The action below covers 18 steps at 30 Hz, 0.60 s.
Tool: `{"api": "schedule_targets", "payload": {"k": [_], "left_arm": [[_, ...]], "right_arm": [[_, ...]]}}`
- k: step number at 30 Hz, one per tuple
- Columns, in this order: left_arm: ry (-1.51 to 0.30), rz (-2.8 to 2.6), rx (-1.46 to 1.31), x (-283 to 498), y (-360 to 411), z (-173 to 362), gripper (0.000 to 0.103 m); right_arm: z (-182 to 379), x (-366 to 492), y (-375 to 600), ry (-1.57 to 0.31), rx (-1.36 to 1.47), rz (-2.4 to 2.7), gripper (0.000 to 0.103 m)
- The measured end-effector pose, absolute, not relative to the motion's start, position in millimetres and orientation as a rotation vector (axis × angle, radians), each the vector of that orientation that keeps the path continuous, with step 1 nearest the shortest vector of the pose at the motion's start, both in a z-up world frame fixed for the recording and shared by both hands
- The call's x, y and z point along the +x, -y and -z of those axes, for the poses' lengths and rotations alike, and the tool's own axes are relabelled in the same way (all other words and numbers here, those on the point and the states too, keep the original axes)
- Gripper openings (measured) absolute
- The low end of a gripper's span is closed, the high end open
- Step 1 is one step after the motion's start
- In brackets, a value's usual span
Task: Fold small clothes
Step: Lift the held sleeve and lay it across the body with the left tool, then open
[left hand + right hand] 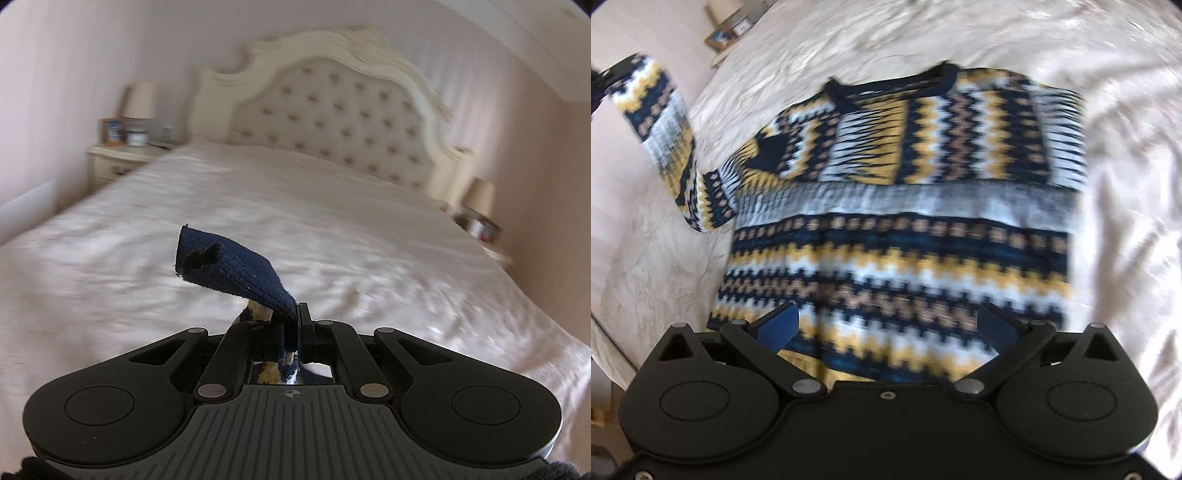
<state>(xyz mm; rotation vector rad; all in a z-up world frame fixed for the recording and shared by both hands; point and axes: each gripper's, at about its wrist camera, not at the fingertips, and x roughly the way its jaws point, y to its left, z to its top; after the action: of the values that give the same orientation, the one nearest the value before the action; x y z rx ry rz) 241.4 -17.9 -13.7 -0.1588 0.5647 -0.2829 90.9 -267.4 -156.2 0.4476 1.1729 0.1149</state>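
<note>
A small patterned sweater (897, 206) in navy, yellow, white and tan lies flat on the white bed (1126, 147), neck away from me. One sleeve is folded across the chest. The other sleeve (661, 122) is lifted off the bed at the left. My left gripper (295, 314) is shut on that sleeve's navy cuff (229, 266), which sticks up above the closed fingers; this gripper also shows at the far left of the right wrist view (605, 85). My right gripper (886, 325) is open and empty, hovering over the sweater's lower hem.
A tufted cream headboard (332, 110) stands at the far end of the bed. A nightstand (118, 155) with a lamp and a photo frame is at the left. Another lamp (480, 199) is at the right. White bedspread (369, 229) surrounds the sweater.
</note>
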Motion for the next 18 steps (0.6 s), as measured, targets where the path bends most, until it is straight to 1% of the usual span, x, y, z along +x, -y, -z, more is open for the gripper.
{"api": "schedule_targets", "payload": {"k": [5,11,15,18], "left_arm": [[-0.596,0.389,-0.093,237.2,102.4,40.7,0.005],[-0.684,0.489,0.017,227.3,194.5,88.4,0.005],[-0.778,0.492,0.071,231.2,227.6,124.9,0.006],[-0.829,0.520,0.091,231.6,237.7,142.8,0.006]], "right_arm": [[159.0,70.7,311.4,-1.158,0.496,-0.090,0.103],[165.9,57.7,358.4,-1.162,0.520,-0.059,0.103],[167.4,50.7,380.3,-1.166,0.515,-0.051,0.103],[169.9,46.8,393.3,-1.170,0.525,-0.047,0.103]]}}
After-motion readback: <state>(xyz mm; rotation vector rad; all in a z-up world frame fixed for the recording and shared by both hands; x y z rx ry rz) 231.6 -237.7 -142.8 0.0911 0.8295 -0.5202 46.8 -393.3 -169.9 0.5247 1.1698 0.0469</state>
